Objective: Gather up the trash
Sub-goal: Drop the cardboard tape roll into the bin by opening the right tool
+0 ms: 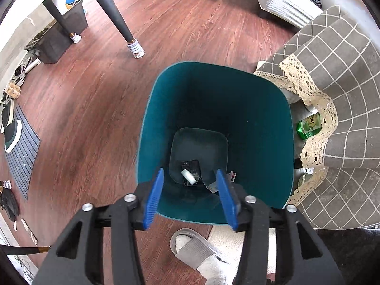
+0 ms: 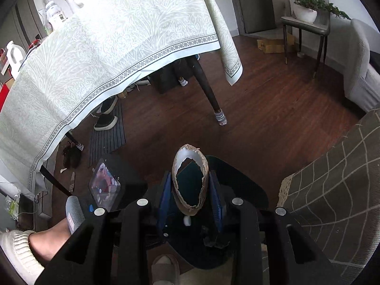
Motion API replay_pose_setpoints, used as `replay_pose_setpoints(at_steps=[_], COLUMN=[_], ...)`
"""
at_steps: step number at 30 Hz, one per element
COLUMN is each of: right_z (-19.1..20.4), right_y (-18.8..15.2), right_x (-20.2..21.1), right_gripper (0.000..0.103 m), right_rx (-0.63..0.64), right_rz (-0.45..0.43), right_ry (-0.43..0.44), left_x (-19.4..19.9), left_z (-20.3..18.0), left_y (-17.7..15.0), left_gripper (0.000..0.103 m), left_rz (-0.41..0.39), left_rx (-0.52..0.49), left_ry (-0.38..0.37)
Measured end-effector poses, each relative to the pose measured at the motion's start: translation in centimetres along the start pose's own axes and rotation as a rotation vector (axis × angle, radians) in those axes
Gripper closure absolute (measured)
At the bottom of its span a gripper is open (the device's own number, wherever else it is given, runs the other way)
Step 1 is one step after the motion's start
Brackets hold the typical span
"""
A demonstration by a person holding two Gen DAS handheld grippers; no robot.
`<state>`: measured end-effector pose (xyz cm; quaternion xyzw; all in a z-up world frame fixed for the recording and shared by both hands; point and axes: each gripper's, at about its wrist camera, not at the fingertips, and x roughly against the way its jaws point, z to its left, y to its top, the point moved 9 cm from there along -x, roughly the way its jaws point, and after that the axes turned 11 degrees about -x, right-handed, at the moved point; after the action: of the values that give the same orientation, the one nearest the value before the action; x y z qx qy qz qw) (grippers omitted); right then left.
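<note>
The left gripper [image 1: 190, 196] hangs open and empty over the bin [image 1: 261, 130]. The right gripper [image 2: 191, 190] clamps a cardboard ring [image 2: 190, 180] just above the bin's rim; released early, it could glance off onto the floor.

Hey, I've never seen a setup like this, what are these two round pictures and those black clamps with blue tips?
A person holds a hand-held gripper in each hand; each carries a fisheye camera looking along its blue fingers. The left one's picture looks down into a teal trash bin on the wooden floor, with scraps at its bottom. The left gripper is open and empty. The right one's picture shows the right gripper squeezing a torn cardboard ring above that bin.
</note>
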<state>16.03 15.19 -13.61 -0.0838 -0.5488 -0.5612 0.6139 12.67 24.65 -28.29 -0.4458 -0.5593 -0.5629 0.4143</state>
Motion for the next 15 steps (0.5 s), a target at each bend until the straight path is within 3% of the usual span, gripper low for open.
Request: replay_pose_setpoints(at_steps=[4,8,15], right_z=[-0.3,-0.7,-1.7], right_y=[-0.4,-0.7,-1.9], right_x=[-1.6,-2.9,-5.8], right_gripper=[0.071,0.072,0.072], right_rx=[-0.011,-0.029,-0.060], right_rz=[0.032,0.054,0.113], right_ry=[-0.016,-0.029,-0.067], left_x=[0.9,2.6,8.1], left_z=[0.4,1.8,4.5], left_y=[0.1,0.2,1.2], left_gripper=[0.041,0.039,0.035], left_rz=[-0.022,-0.059,-0.208], left_rx=[0.004,0.034,0.140], left_ry=[0.025,0.044,0.055])
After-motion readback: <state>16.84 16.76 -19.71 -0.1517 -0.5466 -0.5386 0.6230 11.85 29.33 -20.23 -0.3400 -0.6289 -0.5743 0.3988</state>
